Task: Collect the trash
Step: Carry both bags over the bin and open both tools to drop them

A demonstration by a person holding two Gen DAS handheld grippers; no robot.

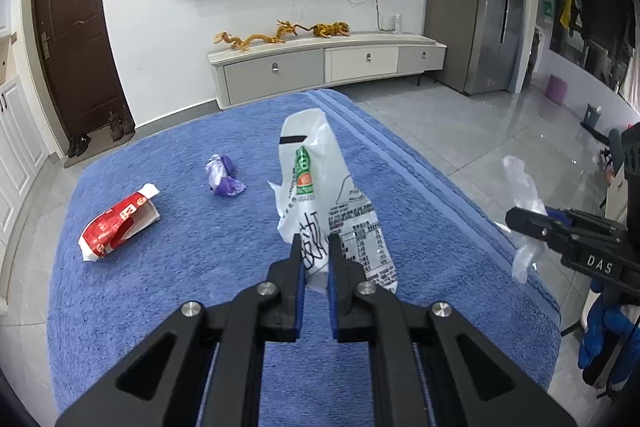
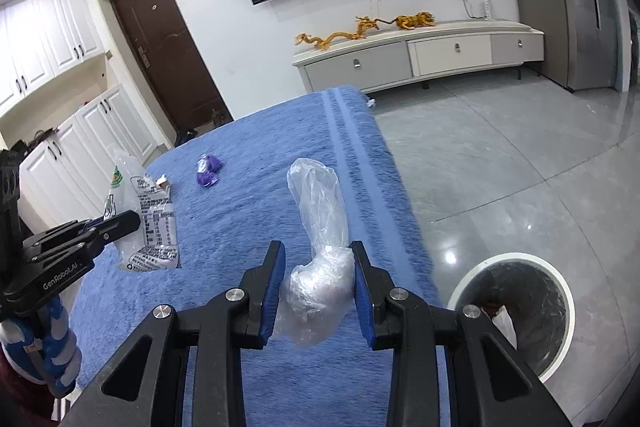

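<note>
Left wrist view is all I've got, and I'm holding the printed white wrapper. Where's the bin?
Observer: The trash bin stands on the floor off the right edge of the blue towel, visible only in the right wrist view.
Operator: Is anything in it?
Observer: It has a dark liner, and some white scrap lies inside.
Operator: What does the right gripper have?
Observer: The right gripper is closed on a crumpled clear plastic bag, bulging between both blue pads.
Operator: And my wrapper?
Observer: From that side, the printed white wrapper hangs clear of the towel from the left gripper.
</note>
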